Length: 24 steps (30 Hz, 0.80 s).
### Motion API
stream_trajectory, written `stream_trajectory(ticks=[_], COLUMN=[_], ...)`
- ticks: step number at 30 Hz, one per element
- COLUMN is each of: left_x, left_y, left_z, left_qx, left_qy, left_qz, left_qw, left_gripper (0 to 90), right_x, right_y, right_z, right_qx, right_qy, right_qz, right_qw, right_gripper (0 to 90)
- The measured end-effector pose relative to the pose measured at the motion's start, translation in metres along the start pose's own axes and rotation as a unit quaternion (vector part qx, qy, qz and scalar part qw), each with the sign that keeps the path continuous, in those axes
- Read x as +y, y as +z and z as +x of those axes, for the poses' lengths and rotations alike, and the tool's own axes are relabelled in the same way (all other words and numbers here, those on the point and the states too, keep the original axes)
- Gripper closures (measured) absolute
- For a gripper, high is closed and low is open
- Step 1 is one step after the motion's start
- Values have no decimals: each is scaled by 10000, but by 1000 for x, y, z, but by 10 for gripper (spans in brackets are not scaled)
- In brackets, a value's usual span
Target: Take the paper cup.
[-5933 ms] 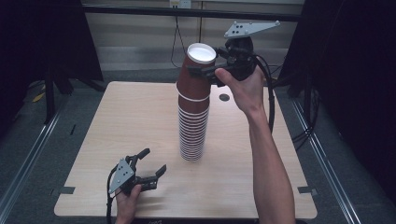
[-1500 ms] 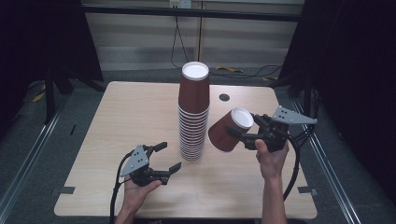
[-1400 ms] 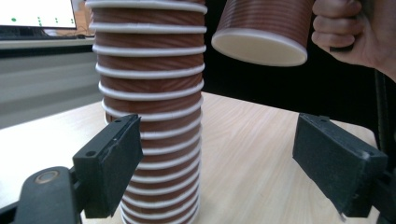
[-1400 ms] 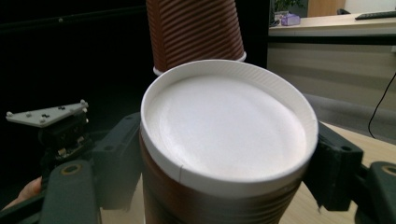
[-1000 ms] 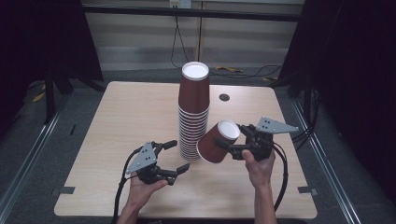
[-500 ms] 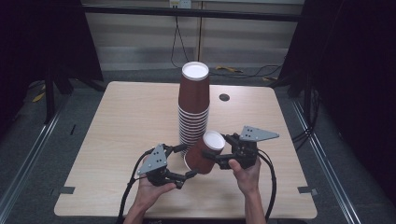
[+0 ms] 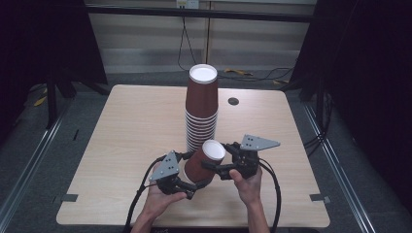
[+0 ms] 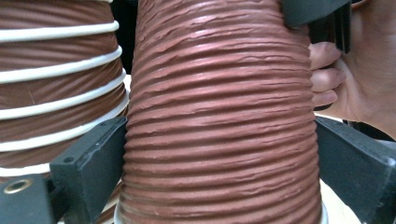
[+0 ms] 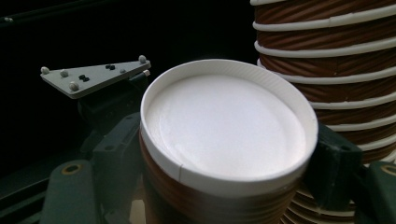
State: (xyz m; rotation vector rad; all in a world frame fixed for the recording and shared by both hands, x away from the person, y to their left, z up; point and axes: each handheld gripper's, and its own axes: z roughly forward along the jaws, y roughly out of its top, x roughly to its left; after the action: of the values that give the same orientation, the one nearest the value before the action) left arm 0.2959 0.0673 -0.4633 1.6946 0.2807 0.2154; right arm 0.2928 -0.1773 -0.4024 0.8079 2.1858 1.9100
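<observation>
A brown ribbed paper cup (image 7: 198, 165) hangs tilted above the table's front, white base up. My right gripper (image 7: 217, 155) is shut on its base end, and in the right gripper view the jaws press both sides under the white base (image 9: 224, 135). My left gripper (image 7: 193, 171) has come in from the left. Its jaws lie against both sides of the cup (image 8: 219, 116) near the rim. A tall stack of the same cups (image 7: 201, 111) stands upside down just behind, close to the held cup.
The light wooden table (image 7: 131, 126) has bare room on both sides of the stack. A small dark round spot (image 7: 233, 101) sits at the back right. Dark frames and cables surround the table. The person's hand (image 8: 359, 70) is beyond the cup.
My right gripper lifted the top cup off the stack and brought it down and left to the front. My left gripper moved right and up, and its jaws now flank the cup.
</observation>
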Motion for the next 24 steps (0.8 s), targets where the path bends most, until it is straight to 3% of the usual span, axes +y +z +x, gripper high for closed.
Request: stream_trajectory(ticks=[5, 19, 24], left_x=[-2, -1, -2], left_y=[3, 2, 1], left_z=[1, -2, -1], left_qx=[4, 87, 19], left_qy=[-58, 239, 198], left_qz=[31, 158, 278], left_qw=[10000, 9996, 9994], left_gripper=[62, 118, 125], right_x=[-1, -2, -3], right_y=[2, 3, 5], right_z=[-1, -1, -1], right_qx=[56, 118, 213], right_qy=[45, 18, -2], right_qz=[-1, 116, 115], right_qw=[10000, 9999, 9997], right_gripper=[241, 223, 207])
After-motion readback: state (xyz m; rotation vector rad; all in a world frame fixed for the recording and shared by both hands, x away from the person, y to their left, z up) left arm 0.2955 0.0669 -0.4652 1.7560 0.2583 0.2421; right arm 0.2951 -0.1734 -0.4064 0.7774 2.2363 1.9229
